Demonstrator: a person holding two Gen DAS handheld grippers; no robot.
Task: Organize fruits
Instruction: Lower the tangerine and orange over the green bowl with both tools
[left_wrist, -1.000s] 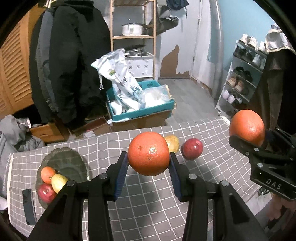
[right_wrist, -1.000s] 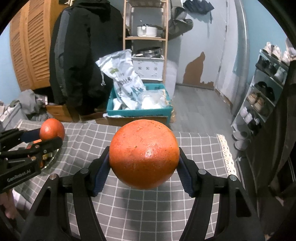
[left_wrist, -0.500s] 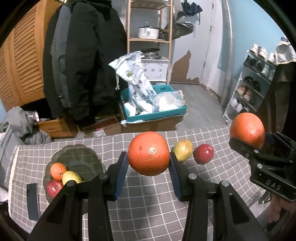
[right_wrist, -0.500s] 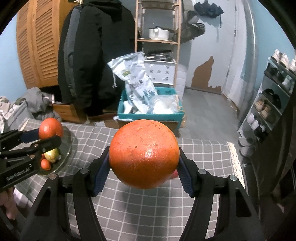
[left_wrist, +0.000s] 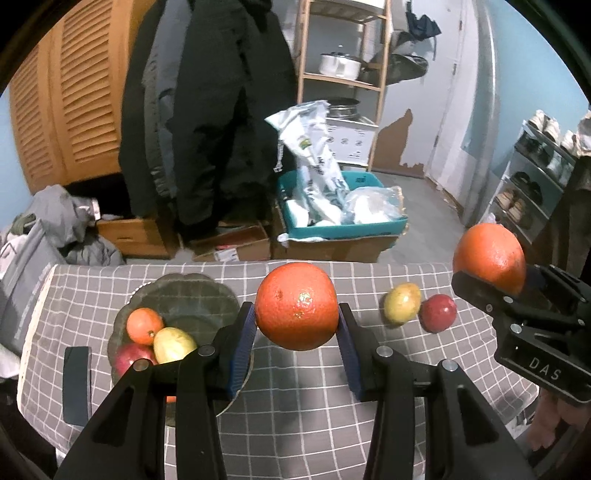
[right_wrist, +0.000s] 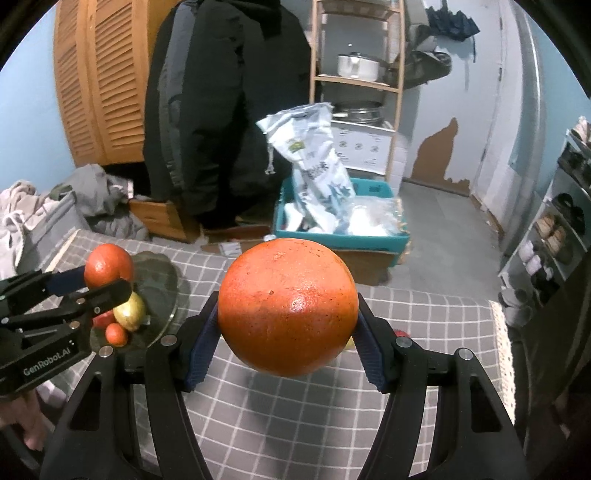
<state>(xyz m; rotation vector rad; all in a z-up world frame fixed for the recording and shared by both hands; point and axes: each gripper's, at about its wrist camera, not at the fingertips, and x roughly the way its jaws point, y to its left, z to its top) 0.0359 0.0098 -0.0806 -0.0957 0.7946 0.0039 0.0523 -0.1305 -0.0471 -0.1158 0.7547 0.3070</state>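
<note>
Oranges fill both grippers above a checked tablecloth (left_wrist: 295, 424). Left wrist view: the left gripper (left_wrist: 296, 328) clamps an orange (left_wrist: 296, 305) beside a glass plate (left_wrist: 184, 295) holding a small orange (left_wrist: 144, 325), a pear (left_wrist: 173, 345) and an apple (left_wrist: 133, 359); right of the plate lie a loose pear (left_wrist: 402, 302) and a loose apple (left_wrist: 439, 313), all but hidden in the other view. Right wrist view: the right gripper (right_wrist: 286, 341) grips a larger orange (right_wrist: 287, 310), the plate (right_wrist: 159, 280) far left. A second ago the plate sat nearer each view's left edge.
</note>
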